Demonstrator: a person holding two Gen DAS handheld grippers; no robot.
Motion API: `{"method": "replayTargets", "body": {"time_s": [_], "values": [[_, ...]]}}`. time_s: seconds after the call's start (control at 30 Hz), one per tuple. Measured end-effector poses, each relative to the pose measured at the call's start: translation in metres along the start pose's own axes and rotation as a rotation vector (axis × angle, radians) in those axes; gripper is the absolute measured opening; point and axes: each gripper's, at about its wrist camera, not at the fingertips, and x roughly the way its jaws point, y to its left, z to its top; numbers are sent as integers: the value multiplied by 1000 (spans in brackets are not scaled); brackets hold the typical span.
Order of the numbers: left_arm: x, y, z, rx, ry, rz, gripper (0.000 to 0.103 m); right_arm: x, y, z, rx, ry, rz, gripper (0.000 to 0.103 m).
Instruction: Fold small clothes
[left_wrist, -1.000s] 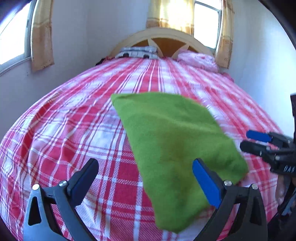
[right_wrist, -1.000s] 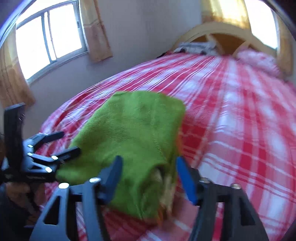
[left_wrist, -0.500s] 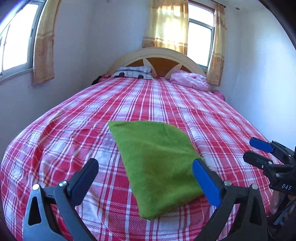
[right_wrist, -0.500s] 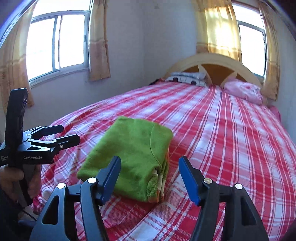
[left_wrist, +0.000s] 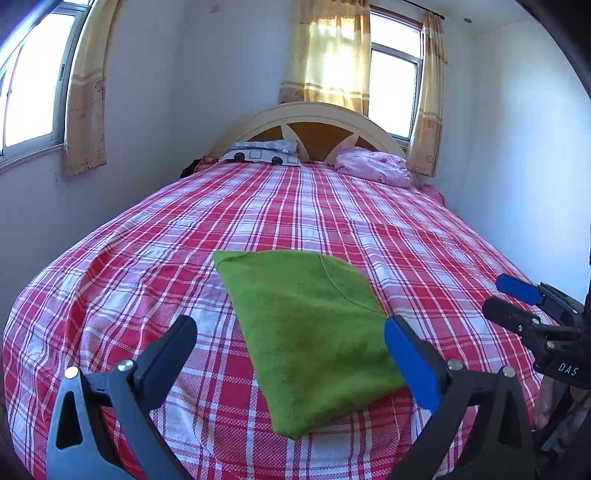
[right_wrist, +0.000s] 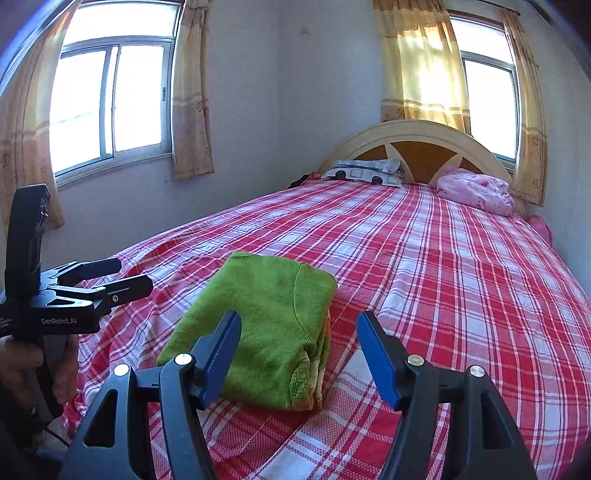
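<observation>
Green fleece, one folded garment (left_wrist: 314, 332), is seen lying flat on the near end of a red-checked bed (left_wrist: 332, 206). Two grippers are held above the bed's edge: the left gripper (left_wrist: 291, 343) and the right gripper (right_wrist: 299, 349), each with jaws spread apart and nothing clamped. Two pillows are counted at the headboard, one patterned (right_wrist: 365, 171), one pink (right_wrist: 476, 194). Two curtained windows are lit.
</observation>
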Motion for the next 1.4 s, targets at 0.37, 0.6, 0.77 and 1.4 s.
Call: {"method": "replayTargets", "body": {"time_s": [0.37,0.6,0.77,1.4], "values": [[-2,0,0,-5,-6,-2,103,-4,1,0,2,-11,7,66],[-2,0,1,-6,-6,-1,103,-6,2,0,5,-16,7,66],[-2,0,0,-4,-5,-2,103,-6,3,0,10,-17,7,66],[2,-2,0,30,20,14,103,-5,4,-2,12,-29,5,66]]}}
